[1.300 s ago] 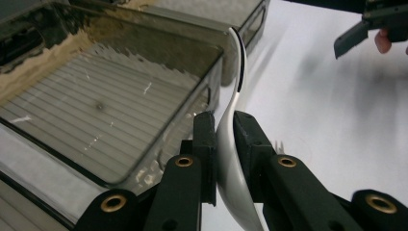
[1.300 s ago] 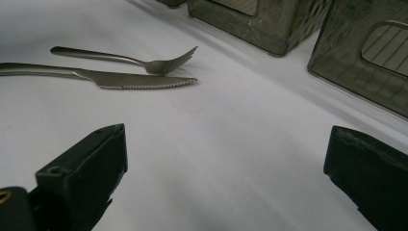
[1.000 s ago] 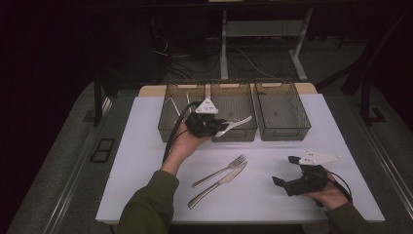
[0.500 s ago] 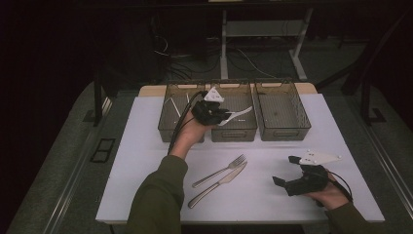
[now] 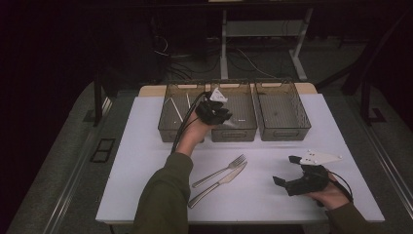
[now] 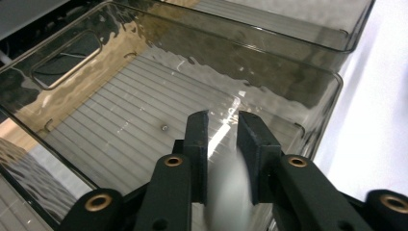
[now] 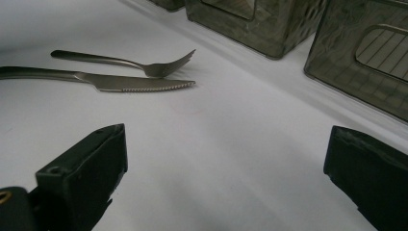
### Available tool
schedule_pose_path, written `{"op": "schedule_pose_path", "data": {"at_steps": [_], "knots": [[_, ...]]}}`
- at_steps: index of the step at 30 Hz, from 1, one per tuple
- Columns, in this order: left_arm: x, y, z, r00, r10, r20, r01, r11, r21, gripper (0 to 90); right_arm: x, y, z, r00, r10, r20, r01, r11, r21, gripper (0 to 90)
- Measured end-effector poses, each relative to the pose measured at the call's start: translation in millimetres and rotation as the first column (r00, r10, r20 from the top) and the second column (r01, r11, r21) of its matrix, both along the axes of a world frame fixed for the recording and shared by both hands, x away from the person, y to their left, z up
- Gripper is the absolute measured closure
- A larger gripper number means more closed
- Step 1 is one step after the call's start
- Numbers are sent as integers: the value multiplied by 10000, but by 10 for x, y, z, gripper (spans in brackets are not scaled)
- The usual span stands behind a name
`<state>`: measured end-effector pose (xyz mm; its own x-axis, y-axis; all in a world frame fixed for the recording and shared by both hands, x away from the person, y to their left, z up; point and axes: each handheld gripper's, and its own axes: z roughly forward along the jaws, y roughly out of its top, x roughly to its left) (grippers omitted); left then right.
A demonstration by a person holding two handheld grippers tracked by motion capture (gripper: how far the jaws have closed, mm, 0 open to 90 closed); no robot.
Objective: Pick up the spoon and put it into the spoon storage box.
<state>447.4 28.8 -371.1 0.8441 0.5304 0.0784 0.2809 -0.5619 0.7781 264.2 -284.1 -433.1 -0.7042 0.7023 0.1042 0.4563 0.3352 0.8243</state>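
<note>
The step in hand was judged to be the dropping of a white spoon [image 6: 226, 192] into the middle bin [image 5: 243, 127] of three smoked plastic bins at the twelve o'clock side of the table [image 5: 146, 161]. The left gripper [image 5: 221, 116] was held over that bin. In the left gripper view, its jaws had just been opening, and a pale blurred shape, taken for the spoon slipping free, was seen between the pads [image 6: 197, 139], which stood a little apart and no longer seemed to press on it. The ribbed floor of the bin lay directly below.

The left forearm was stretched well forward from six o'clock, the wrist bent so that the jaws pointed down and toward two o'clock. The right gripper [image 5: 287, 171] was kept low at the five o'clock corner of the table, its jaws wide apart with nothing between them, aimed toward nine o'clock.

A fork [image 5: 219, 170] and a knife [image 5: 216, 182] lay side by side on the white surface near the centre, between the two hands. The next move was judged to call for withdrawing the left gripper from the bin and bringing one gripper down over a handle, with the jaws aligned across it.
</note>
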Motion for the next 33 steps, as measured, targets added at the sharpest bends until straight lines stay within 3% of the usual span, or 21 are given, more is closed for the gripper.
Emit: {"op": "schedule_pose_path", "data": {"at_steps": [4, 14, 21, 24, 33], "knots": [[-1, 13, 16, 10000, -18, 66, 18, 10000, 15, 696, 2, 0, -1, 10000, 14, 17, -14, 10000, -4, 15], [-79, 66, 124, 9995, 9, -324, -31, 9977, -675, 535, 2, 5, -6, 10000, 22, -10, -22, 10000, -32, 15], [-248, 124, 240, 9992, -214, -332, 184, 9958, -894, 412, 4, 4, -7, 10000, 11, -44, -11, 10000, -25, 15], [-325, 161, 279, 9988, -267, -420, 234, 9967, -775, 366, 3, 5, -7, 10000, -6, -44, 5, 10000, -30, 15], [-549, 280, 298, 9974, -494, -524, 426, 9915, -1233, 268, 9, 3, -11, 10000, -32, -49, 32, 10000, -62, 15]]}}
